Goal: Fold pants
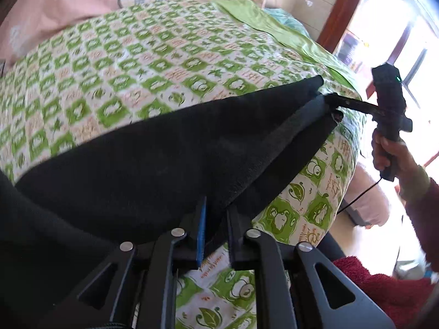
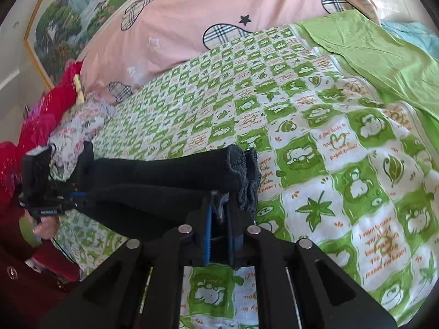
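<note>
The black pants (image 1: 153,153) hang stretched above the green checked bed sheet (image 1: 115,63). My left gripper (image 1: 215,222) is shut on the near edge of the pants. My right gripper (image 1: 333,107) shows in the left wrist view, pinching the leg hems at the far end. In the right wrist view my right gripper (image 2: 219,213) is shut on the hems of the pants (image 2: 175,172), which run left to my left gripper (image 2: 78,192).
A pink quilt (image 2: 208,8) with plaid hearts lies at the head of the bed. A plain green sheet (image 2: 367,52) covers the far right side. Red cloth (image 2: 46,115) lies at the left. A window and wooden frame (image 1: 345,13) stand beyond the bed.
</note>
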A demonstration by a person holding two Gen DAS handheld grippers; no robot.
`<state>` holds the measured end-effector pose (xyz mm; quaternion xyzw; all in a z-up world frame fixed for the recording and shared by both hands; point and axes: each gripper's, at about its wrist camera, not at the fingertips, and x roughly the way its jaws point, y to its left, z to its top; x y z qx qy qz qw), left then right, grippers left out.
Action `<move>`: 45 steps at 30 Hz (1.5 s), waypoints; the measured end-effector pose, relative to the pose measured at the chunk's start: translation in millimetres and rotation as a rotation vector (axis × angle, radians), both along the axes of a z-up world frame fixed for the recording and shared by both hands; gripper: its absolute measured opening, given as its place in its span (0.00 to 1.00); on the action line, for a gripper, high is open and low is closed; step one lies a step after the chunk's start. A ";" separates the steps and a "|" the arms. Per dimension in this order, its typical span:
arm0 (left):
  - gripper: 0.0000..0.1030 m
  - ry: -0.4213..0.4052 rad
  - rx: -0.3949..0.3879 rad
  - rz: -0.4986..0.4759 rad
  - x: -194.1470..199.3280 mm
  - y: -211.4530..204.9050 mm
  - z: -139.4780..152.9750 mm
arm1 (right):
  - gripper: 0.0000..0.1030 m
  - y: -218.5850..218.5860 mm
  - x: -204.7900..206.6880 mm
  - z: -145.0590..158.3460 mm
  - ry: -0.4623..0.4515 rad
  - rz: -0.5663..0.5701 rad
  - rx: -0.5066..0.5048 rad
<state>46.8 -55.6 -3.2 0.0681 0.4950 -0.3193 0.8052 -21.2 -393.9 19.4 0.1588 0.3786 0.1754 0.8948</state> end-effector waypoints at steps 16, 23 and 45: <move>0.61 0.062 -0.121 0.354 -11.2 86.3 29.2 | 0.52 53.5 -15.9 42.3 -0.161 0.016 0.060; 0.65 0.101 -0.047 0.575 19.0 134.7 44.1 | 0.53 121.1 5.5 26.0 -0.130 0.171 0.110; 0.15 0.286 0.261 0.795 148.0 174.1 19.1 | 0.63 346.9 60.6 -8.3 -0.008 0.642 -0.030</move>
